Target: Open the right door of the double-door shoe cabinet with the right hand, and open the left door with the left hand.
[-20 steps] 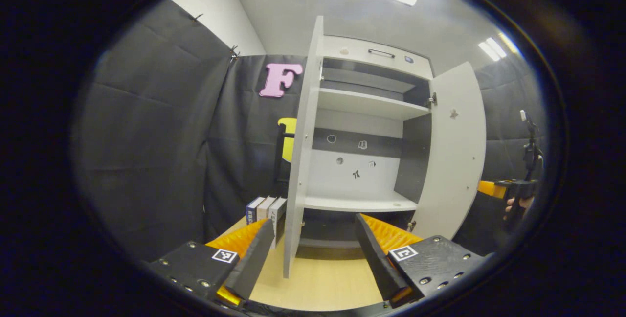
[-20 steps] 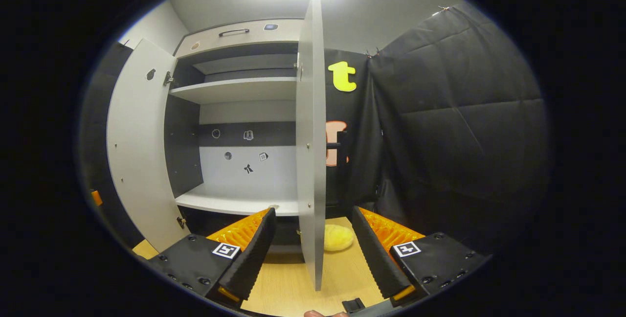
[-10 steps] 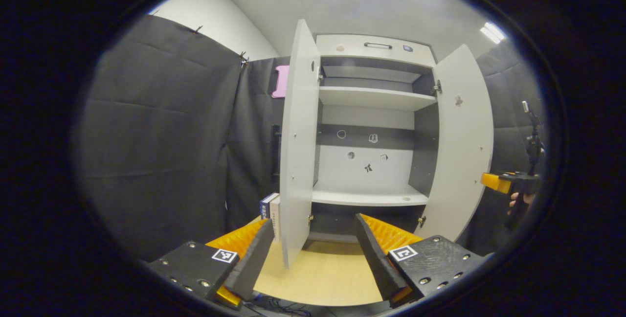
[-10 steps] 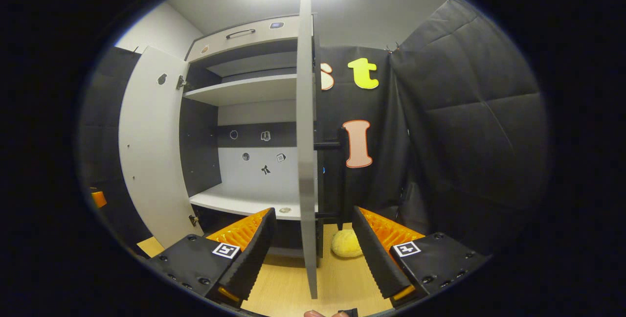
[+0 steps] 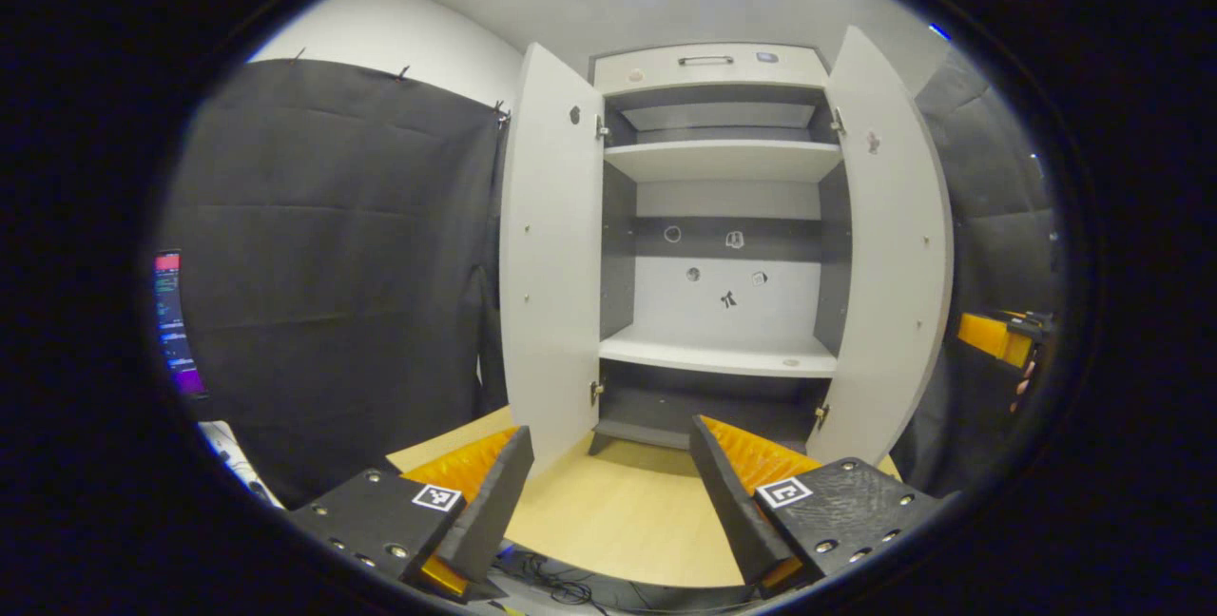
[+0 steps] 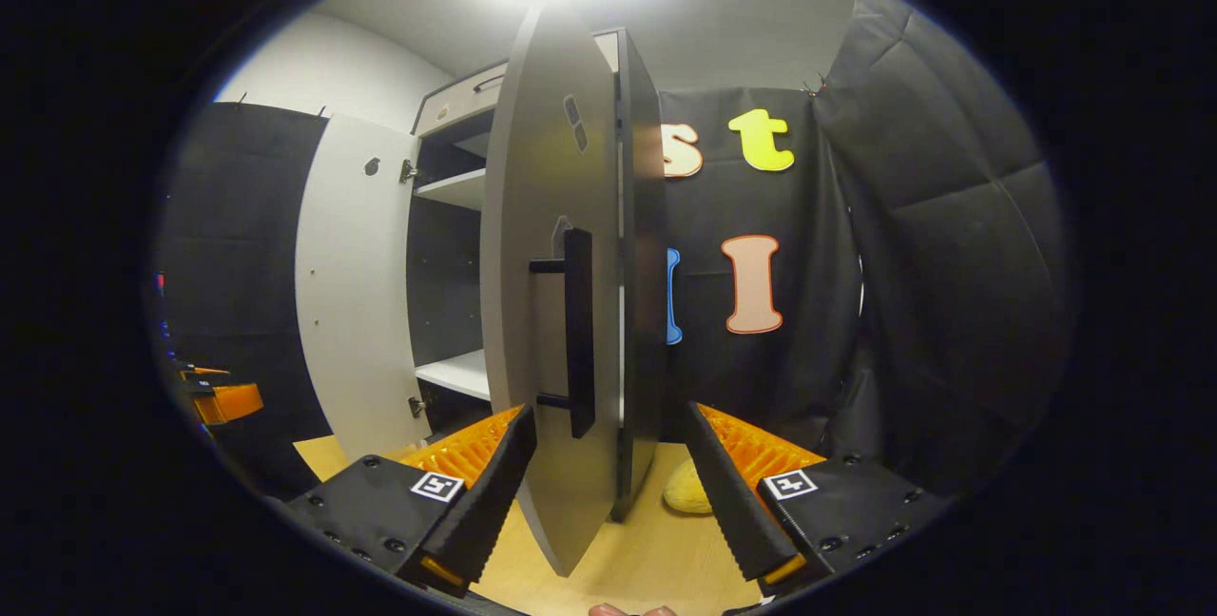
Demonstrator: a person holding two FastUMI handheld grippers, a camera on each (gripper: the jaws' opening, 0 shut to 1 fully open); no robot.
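Observation:
The grey shoe cabinet (image 5: 723, 169) stands on the wooden table with both doors swung wide. In the left gripper view, the left door (image 5: 551, 245) and right door (image 5: 889, 245) flank the bare shelves. My left gripper (image 5: 608, 502) is open, back from the cabinet, holding nothing. In the right gripper view I see the right door's (image 6: 532, 217) outer face and its black bar handle (image 6: 577, 331). My right gripper (image 6: 608, 502) is open, just short of that door's lower edge, apart from the handle. Each gripper also shows far off: the right gripper (image 5: 994, 336), the left gripper (image 6: 223, 400).
The wooden table (image 5: 618, 521) runs under the cabinet to a front edge with cables (image 5: 551, 587). A yellow rounded object (image 6: 686, 499) lies on the table beside the right door. A lit screen (image 5: 171, 321) sits far left. Black cloth walls close in on both sides.
Both doors have swung wider open. Both grippers have drawn back; the right view has turned onto the right door's outer face, and the books by the left door are now hidden.

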